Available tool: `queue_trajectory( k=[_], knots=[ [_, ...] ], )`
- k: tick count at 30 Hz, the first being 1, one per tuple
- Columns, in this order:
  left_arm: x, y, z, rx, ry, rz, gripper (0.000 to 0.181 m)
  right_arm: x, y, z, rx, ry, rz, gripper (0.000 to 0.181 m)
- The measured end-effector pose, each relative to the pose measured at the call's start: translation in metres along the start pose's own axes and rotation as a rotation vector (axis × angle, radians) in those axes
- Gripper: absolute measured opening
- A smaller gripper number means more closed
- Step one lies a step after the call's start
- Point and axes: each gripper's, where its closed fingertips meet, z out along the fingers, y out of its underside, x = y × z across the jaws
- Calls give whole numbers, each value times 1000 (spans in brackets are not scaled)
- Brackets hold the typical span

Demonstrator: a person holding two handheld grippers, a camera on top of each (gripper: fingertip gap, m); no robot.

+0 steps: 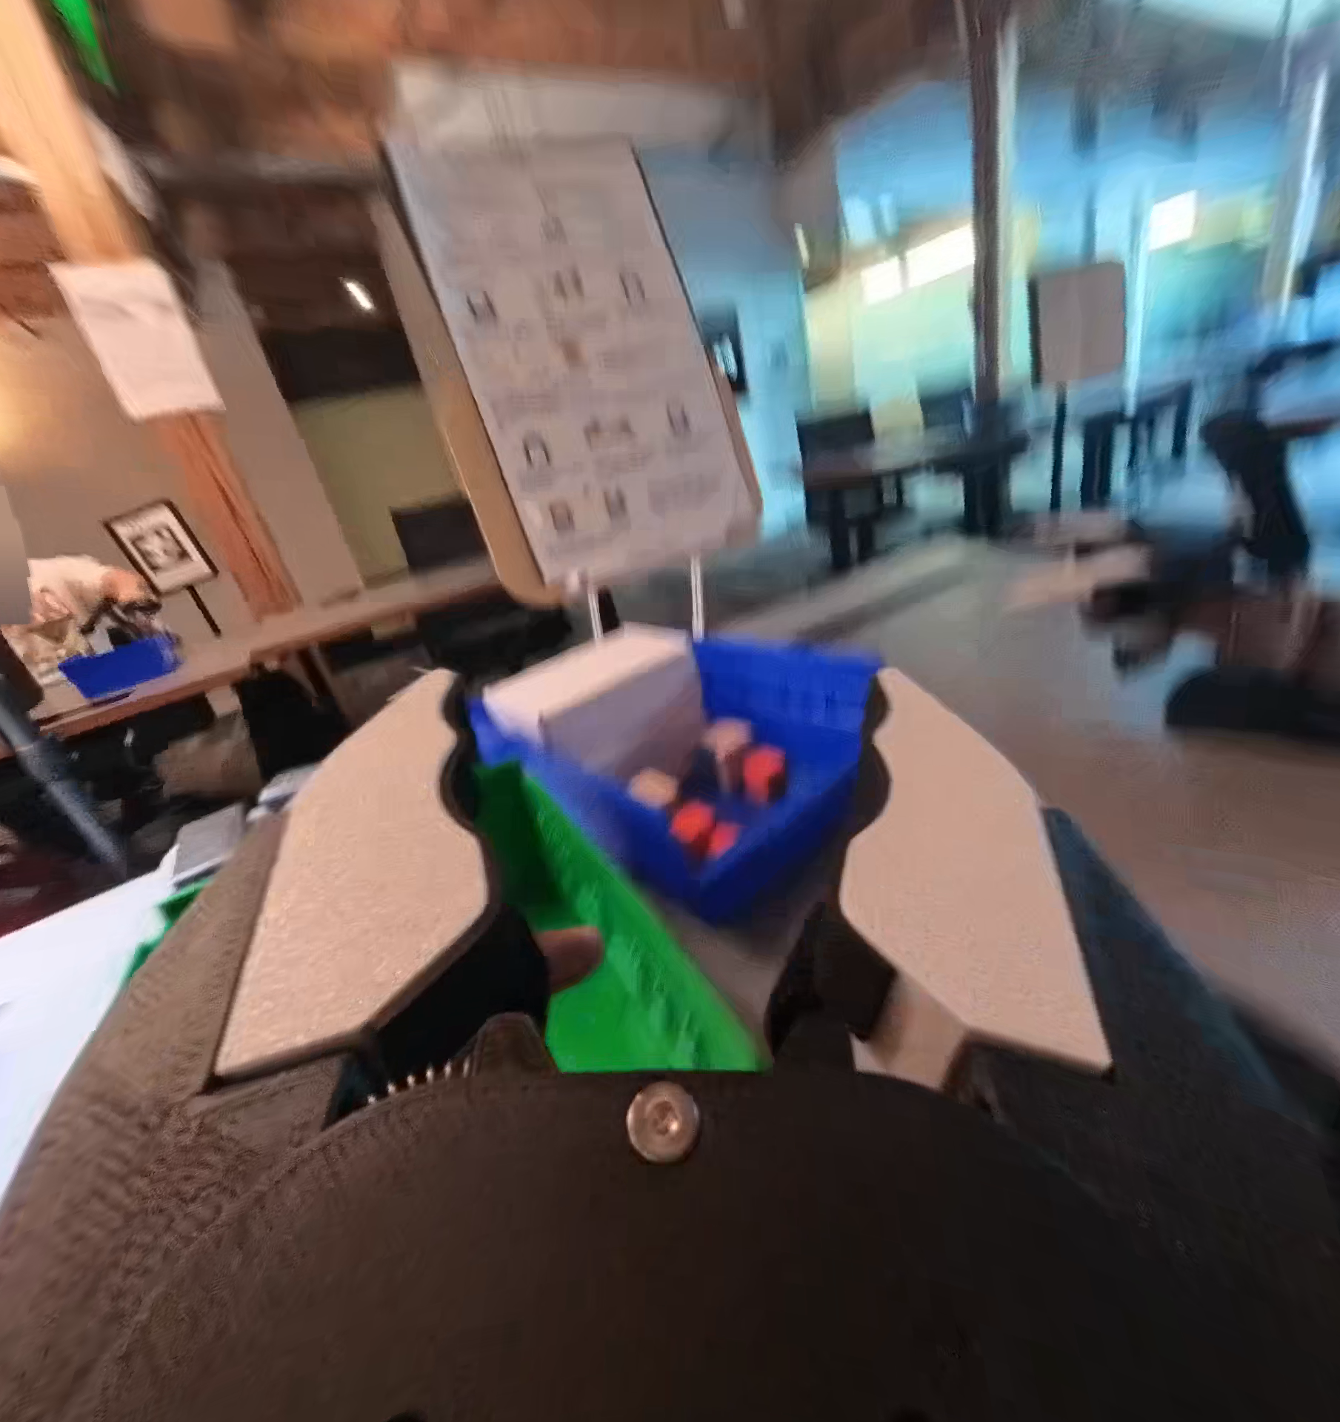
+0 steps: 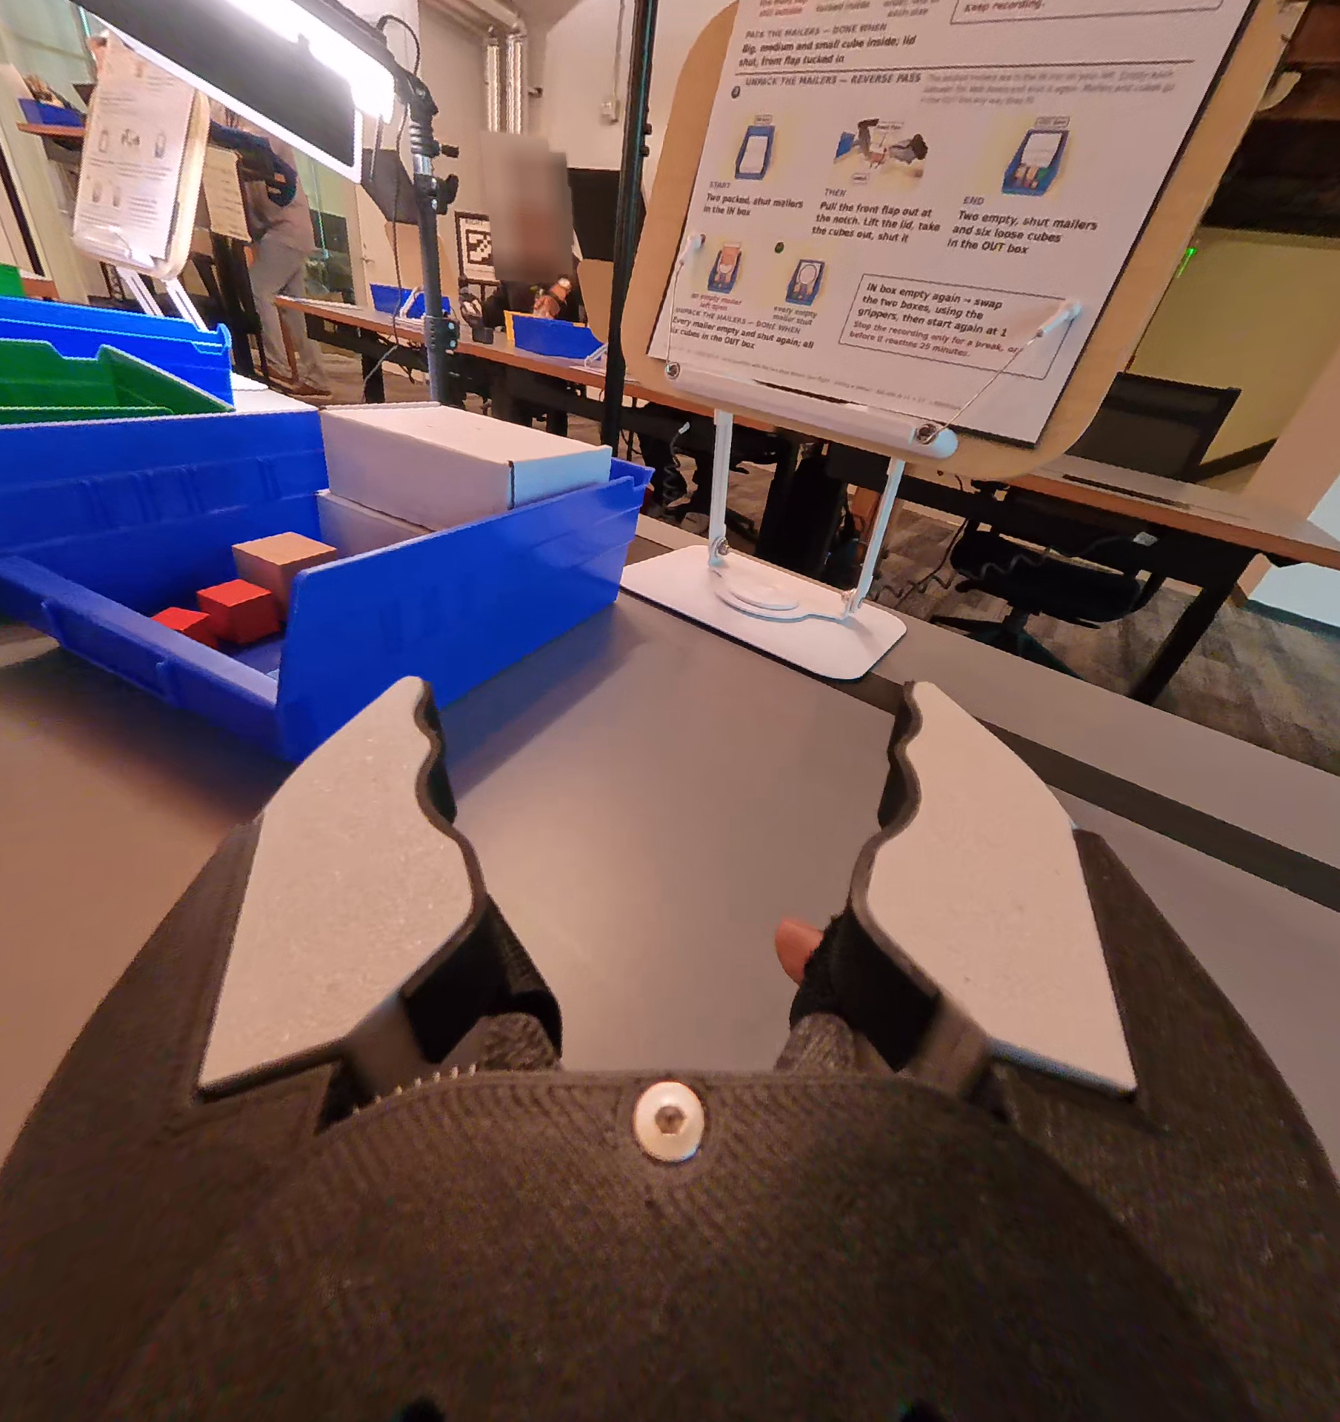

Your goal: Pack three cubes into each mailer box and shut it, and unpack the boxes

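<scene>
Two white mailer boxes (image 2: 462, 462) are seen stacked and shut at the far end of a blue bin (image 2: 451, 608), the upper one lying across the lower. In front of them, inside the same bin, loose cubes are found: in the right wrist view a tan cube (image 2: 282, 555) is set just behind a red cube (image 2: 237, 609), with a smaller red cube (image 2: 185, 622) at its 9 o'clock. In the left wrist view, which is heavily blurred by motion, the bin (image 1: 766, 854) is shown with a white mailer (image 1: 597, 708) and several red and pale cubes (image 1: 697, 823) at its 4 o'clock; their number cannot be told there. The bin is placed on a dark grey bench (image 2: 651, 808). The right tongs (image 2: 663, 723) are held spread wide over bare bench, with nothing between them and the bin at about 10 o'clock from them. The left tongs (image 1: 666, 692) are likewise spread apart, empty, with the blue bin seen in the gap and a green bin (image 1: 636, 962) beneath. At 9 o'clock of the blue bin, a green bin (image 2: 74, 377) and another blue bin (image 2: 97, 323) are set behind. A printed instruction sheet on a white stand (image 2: 774, 608) is placed at 2 o'clock of the bin. Farther tables and a person are seen in the background.
</scene>
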Motion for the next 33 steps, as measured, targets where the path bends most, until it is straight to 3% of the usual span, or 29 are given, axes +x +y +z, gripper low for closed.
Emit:
queue_trajectory(
  k=[2,4,7,11,17,26,33],
  knots=[
    [-2,23,-25,-142,116,22,133,1,1,1,-1,6,14,110],
    [-5,33,-44,-163,176,-72,137,3,2,1,-2,11,42,114],
    [-26,70,-61,-261,108,83,137,6,2,1,3,20,63,117],
    [-31,130,-81,-540,169,337,115,7,3,1,6,16,88,118],
    [-41,169,-93,-809,291,610,93,6,3,2,3,13,78,118],
    [-56,203,-104,-1074,403,777,73,8,3,2,9,12,99,117],
    [-58,207,-102,-1150,503,900,63,1,1,2,20,-29,104,116]
  ],
)
